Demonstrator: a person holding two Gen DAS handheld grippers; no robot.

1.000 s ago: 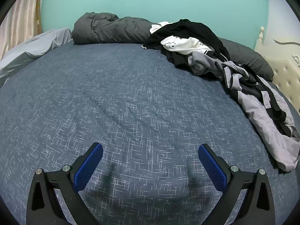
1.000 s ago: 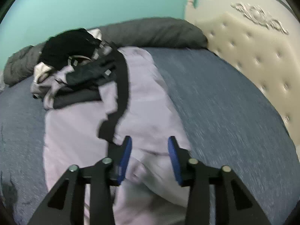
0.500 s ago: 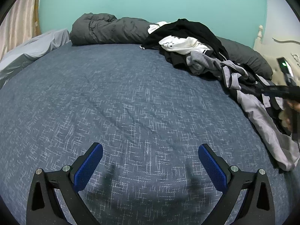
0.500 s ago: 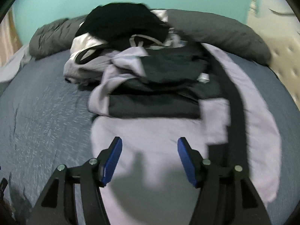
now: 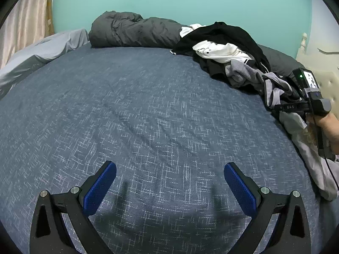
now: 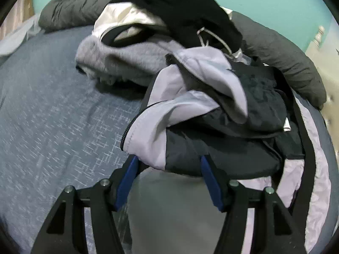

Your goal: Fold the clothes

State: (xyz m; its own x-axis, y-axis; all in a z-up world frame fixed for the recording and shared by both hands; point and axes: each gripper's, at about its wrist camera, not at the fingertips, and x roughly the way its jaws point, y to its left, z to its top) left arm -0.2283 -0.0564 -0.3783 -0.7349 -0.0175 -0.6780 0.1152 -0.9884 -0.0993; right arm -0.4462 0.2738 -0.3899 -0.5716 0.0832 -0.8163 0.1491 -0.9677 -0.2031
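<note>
1. Holding my left gripper [image 5: 170,170] above the blue bedspread [image 5: 137,110], I see its blue pads spread wide with only bare cover between them.
2. My right gripper [image 6: 167,163] has its jaws apart; the fingertips reach the near edge of the lilac-and-black jacket [image 6: 190,114], whose lower fold lies between the pads. I cannot see them pressing on it, so I read no grip.
3. The pile of clothes [image 5: 228,50] sits at the far right of the bed in the left view, against the rolled dark grey duvet [image 5: 131,31] that runs along the teal wall [image 5: 180,0].
4. In the right view the pile stacks up: a black garment [image 6: 180,6] on top, a white one [image 6: 125,19] and a grey fleece [image 6: 118,59] below it, the jacket nearest me.
5. From the left camera I see a hand [image 5: 327,131] holding the right tool over the jacket's pale spread-out part.
6. A cream tufted headboard [image 6: 328,67] stands at the right.
</note>
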